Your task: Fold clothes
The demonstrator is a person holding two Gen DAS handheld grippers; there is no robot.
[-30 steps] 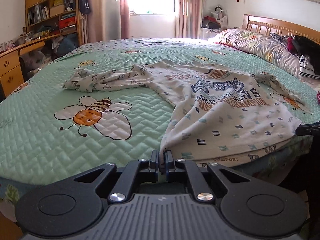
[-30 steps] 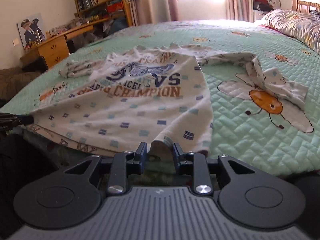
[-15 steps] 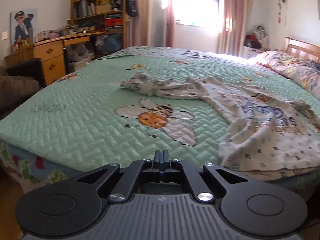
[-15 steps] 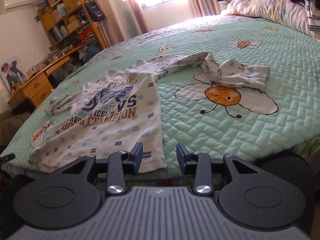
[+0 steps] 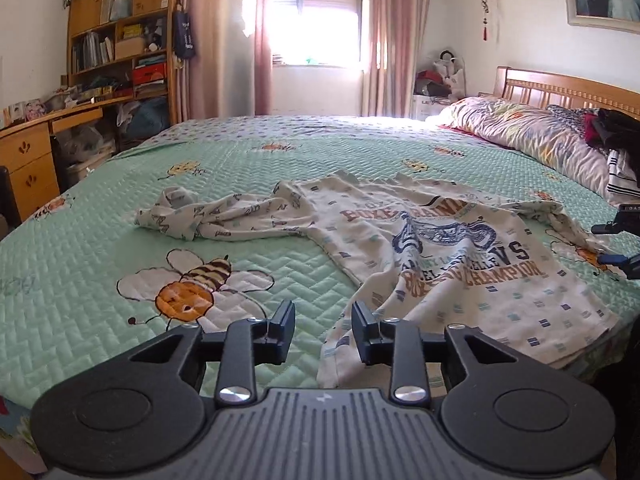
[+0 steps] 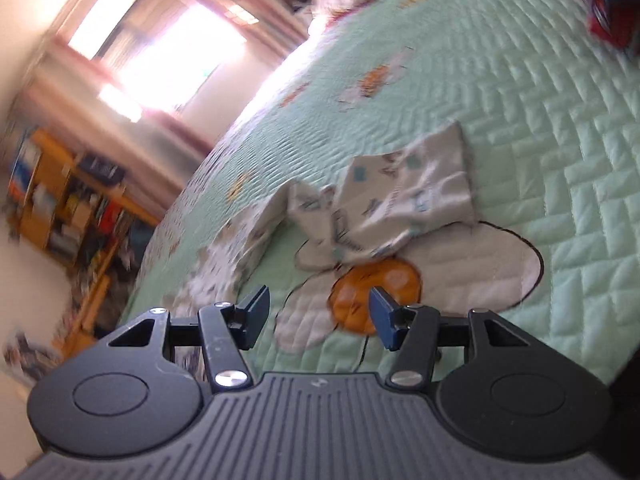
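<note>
Lying unfolded on the bed point(image 5: 100, 312), the shirt point(image 5: 440, 248) awaits folding; both tools, left point(image 5: 323, 330) and right point(image 6: 318, 316), hang released.

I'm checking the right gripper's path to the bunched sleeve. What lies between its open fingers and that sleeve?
In the right wrist view, only bedspread: the orange bee print lies between the right gripper and the sleeve.
</note>
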